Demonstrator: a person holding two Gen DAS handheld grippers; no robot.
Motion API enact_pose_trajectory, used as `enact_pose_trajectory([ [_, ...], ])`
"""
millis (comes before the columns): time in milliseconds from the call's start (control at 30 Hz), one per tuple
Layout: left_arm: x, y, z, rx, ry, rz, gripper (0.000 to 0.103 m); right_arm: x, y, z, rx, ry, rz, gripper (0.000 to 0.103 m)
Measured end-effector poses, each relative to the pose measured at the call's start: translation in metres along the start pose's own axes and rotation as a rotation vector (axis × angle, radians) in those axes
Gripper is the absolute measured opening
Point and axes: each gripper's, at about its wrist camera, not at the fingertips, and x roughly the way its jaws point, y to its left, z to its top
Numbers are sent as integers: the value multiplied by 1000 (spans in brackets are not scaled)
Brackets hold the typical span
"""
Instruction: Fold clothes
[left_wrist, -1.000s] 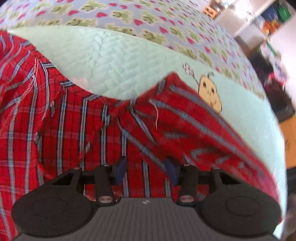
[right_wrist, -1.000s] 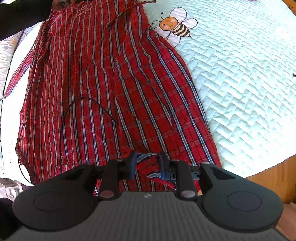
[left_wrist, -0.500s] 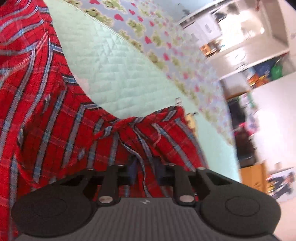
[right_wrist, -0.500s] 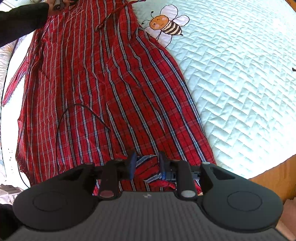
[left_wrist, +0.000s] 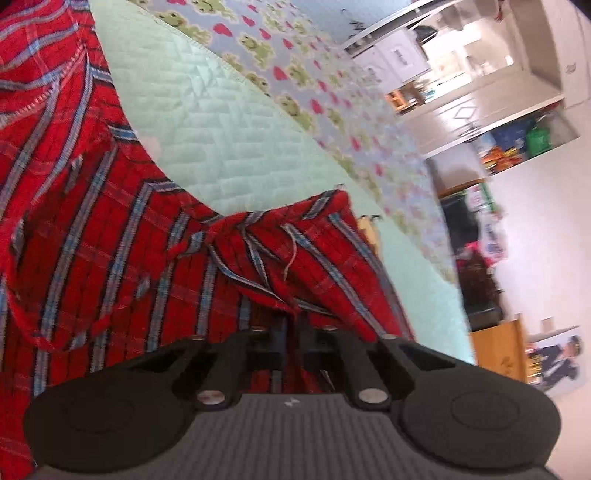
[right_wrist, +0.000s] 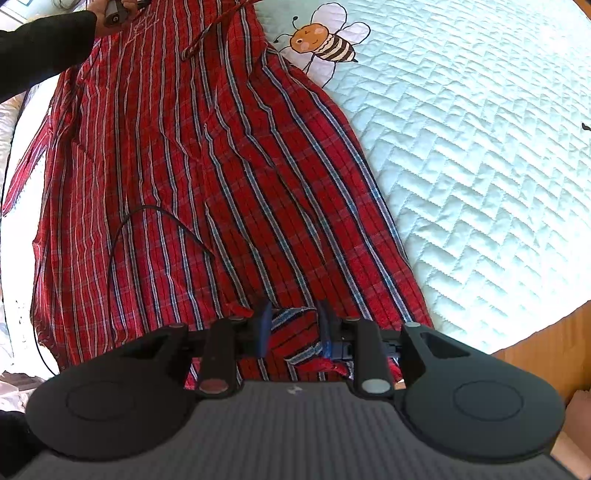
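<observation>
The red plaid trousers (right_wrist: 207, 177) are lying lengthwise on the quilted bed cover (right_wrist: 480, 166), running away from the right claw (right_wrist: 293, 328), which is pointing steeply down and gripping bunched hem. The left claw (left_wrist: 291, 334), tilted, has just been closing and is pinching the waist cloth. Open quilt is lying to the right.

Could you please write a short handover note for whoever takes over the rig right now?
Left claw: shut on one end of the red plaid cotton garment.
Right claw: shut on a bunched hem at the opposite end.
Garment lies lengthwise on the mint quilted bedspread, beside its bee print.
Done: both ends gripped.
Left: no fold made yet; bring the ends together.
</observation>
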Motion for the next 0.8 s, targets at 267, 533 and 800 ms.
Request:
enact_pose_trajectory([
  [267, -32, -15, 11, 168, -58, 71, 1, -5, 3, -2, -4, -17, -5, 29],
  [533, -44, -20, 55, 339, -42, 220, 1, -9, 10, -7, -21, -39, 9, 29],
  [800, -54, -15, 28, 299, -5, 258, 4, -16, 17, -22, -34, -64, -1, 29],
])
